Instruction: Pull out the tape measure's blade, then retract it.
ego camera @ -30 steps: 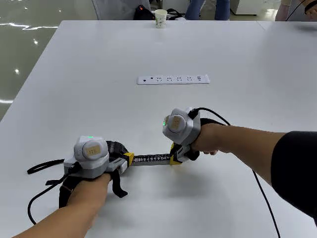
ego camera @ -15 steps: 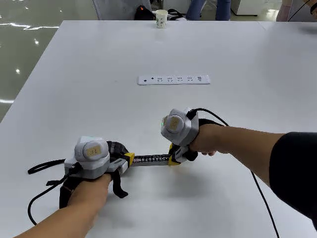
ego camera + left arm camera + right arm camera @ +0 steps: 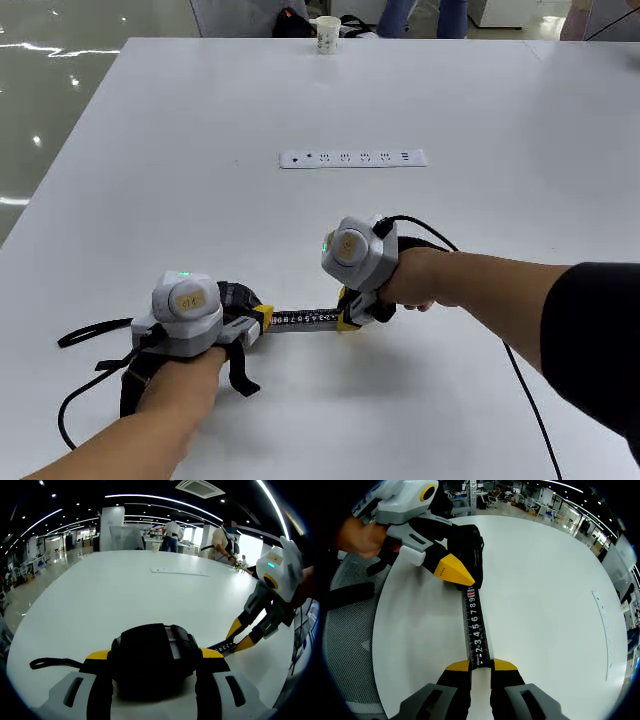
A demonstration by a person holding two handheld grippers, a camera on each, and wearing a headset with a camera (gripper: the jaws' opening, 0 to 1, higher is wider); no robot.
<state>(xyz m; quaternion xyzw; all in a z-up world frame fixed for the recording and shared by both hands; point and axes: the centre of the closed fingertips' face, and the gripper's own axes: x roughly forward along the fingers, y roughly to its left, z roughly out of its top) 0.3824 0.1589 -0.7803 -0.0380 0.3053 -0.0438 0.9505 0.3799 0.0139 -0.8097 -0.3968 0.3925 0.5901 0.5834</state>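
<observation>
Black and rounded, the tape measure case (image 3: pixel 150 655) sat clamped between the yellow-tipped jaws of the left tongs (image 3: pixel 257 320), low and left in the head view. In the left gripper view its smooth dark shell bulged up between the two grey jaw arms at the bottom centre, with ridged panels on its upper face.

From the case a narrow, flat blade (image 3: pixel 476 630) ran straight out over the bench (image 3: pixel 500 120), dark with pale printed numerals from 2 to 9 and a red mark near the case mouth. The right tongs (image 3: pixel 481 666) had closed on the blade's free end, the wedge-shaped yellow tips pressed in from either side of the strip. In the head view these tongs stood just right of centre, tilted down, with a rounded pale-grey housing on top and a hand gripping behind.

A thin black strap (image 3: pixel 90 332) looped flat on the bench at the lower left, and a black cable (image 3: pixel 525 390) curved down the lower right.

The bench top was smooth, matt white and wide. A long, flat white power strip (image 3: pixel 353 158) lay above centre, well apart from both tongs. A small patterned paper cup (image 3: pixel 326 35) stood upright near the bench's far edge at the top of the frame.
</observation>
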